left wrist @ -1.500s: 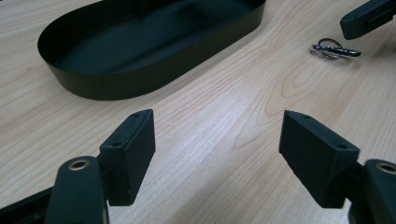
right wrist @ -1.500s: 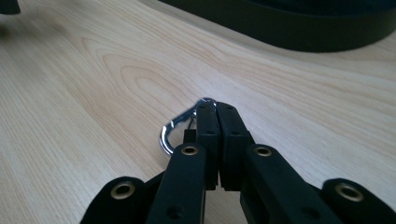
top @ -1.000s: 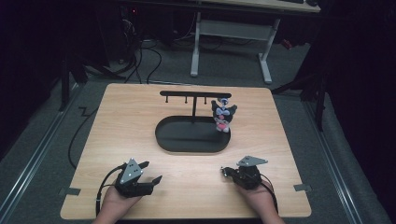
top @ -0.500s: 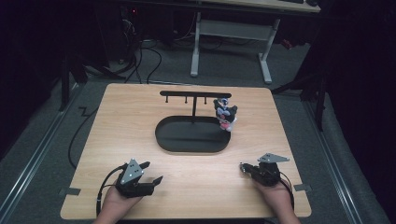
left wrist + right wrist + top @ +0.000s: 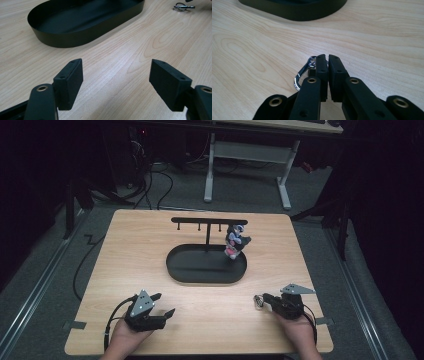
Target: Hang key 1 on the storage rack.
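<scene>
The right gripper [image 5: 325, 58] had its jaws nearly pressed together, holding nothing; a metal clip [image 5: 302, 72] lay just beside them, left of centre. The left gripper [image 5: 116, 75] gaped empty, lower left on the table [image 5: 150, 245].

Wooden table [image 5: 150, 245] w/ a black oval tray [image 5: 205, 274] mid-table; a hook rack [image 5: 209, 221] rises from it, a small toy figure [image 5: 236, 241] hanging at its right end. Left gripper [image 5: 162, 306] near the front edge, jaws apart. Right gripper [image 5: 264, 298] front right — a metal clip [image 5: 257, 302] lies at its tip.
</scene>
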Motion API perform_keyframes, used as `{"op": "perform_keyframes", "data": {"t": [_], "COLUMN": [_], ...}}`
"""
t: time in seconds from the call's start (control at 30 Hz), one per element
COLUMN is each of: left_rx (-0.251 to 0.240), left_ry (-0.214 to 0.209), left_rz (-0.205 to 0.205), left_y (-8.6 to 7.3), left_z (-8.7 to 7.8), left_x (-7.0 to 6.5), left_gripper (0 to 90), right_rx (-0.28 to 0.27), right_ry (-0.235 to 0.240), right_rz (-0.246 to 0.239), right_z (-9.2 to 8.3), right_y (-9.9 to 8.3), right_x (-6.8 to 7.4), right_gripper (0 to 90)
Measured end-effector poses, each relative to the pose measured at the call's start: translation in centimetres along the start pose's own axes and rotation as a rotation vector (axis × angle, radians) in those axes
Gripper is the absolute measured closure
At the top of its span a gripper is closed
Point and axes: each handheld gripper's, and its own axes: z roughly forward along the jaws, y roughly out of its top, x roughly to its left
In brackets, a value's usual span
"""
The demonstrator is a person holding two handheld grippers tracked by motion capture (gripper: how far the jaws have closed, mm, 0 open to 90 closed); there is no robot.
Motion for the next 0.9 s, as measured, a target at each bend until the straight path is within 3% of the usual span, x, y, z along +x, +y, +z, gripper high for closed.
{"op": "perform_keyframes", "data": {"t": [0.13, 0.5, 0.6, 0.77, 0.9], "left_rx": [-0.003, -0.011, -0.021, -0.024, -0.024], "left_ry": [-0.005, -0.014, -0.007, 0.010, 0.027], "left_rz": [0.006, 0.017, 0.013, 0.002, -0.022], "left_y": [0.2, 0.7, 0.7, 0.7, 0.9], "left_z": [0.2, 0.8, 0.6, 0.1, -0.4], "left_x": [0.0, -0.3, -0.4, 0.1, 1.2], "left_gripper": [27.9, 28.0, 27.9, 27.9, 27.9], "right_rx": [-0.015, 0.006, 0.028, 0.088, 0.138], "right_ry": [-0.012, -0.027, -0.043, -0.070, -0.098], "right_rz": [-0.001, 0.018, 0.016, 0.050, 0.027], "right_z": [-0.7, -2.2, -2.5, -2.7, -2.9], "right_y": [0.0, -1.4, -1.7, -1.9, -1.4], "right_x": [0.5, 1.4, 1.3, 1.1, 1.2], "right_gripper": [87.3, 84.7, 80.5, 67.4, 62.1]}}
